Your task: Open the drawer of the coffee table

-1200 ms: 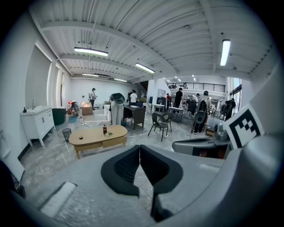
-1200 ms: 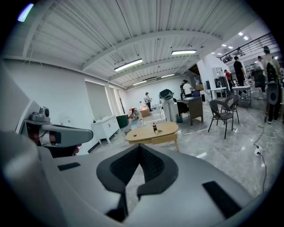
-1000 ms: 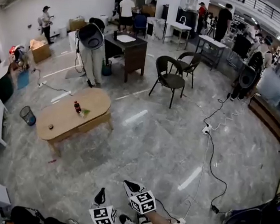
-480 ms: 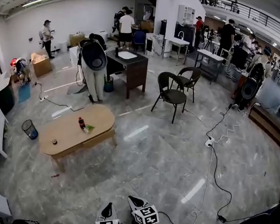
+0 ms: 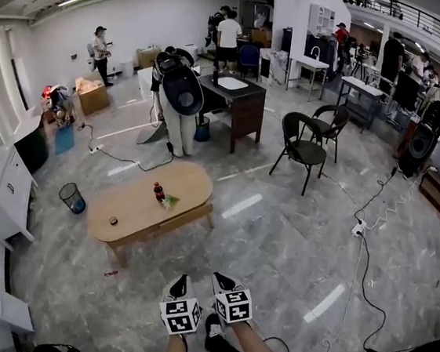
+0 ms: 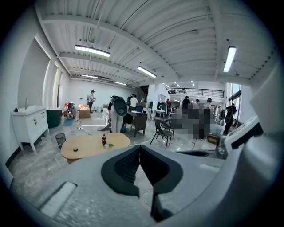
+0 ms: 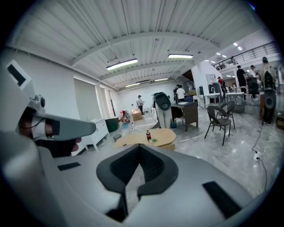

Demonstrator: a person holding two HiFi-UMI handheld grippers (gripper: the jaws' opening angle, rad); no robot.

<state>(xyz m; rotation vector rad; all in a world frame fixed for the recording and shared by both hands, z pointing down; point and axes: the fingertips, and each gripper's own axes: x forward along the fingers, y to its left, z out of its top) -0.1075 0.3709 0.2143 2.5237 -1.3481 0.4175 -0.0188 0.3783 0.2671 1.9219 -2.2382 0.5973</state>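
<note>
The oval wooden coffee table (image 5: 142, 202) stands on the marble floor, well ahead of me and to the left; it also shows in the left gripper view (image 6: 91, 147) and in the right gripper view (image 7: 146, 139). On it are a dark bottle (image 5: 158, 192), a green scrap and a small dark object (image 5: 113, 221). Its drawer is not distinguishable from here. My left gripper (image 5: 180, 285) and right gripper (image 5: 224, 279) are held side by side low in the head view, far short of the table. Both are shut with nothing between the jaws.
A bin (image 5: 71, 197) stands left of the table, white cabinets (image 5: 1, 194) along the left wall. A dark chair (image 5: 302, 151) and a desk (image 5: 232, 105) lie beyond. Cables (image 5: 365, 251) cross the floor at right. Several people stand in the background.
The view has advanced toward the coffee table, which now sits closer and more central. Both grippers have moved forward with it and stay shut.
</note>
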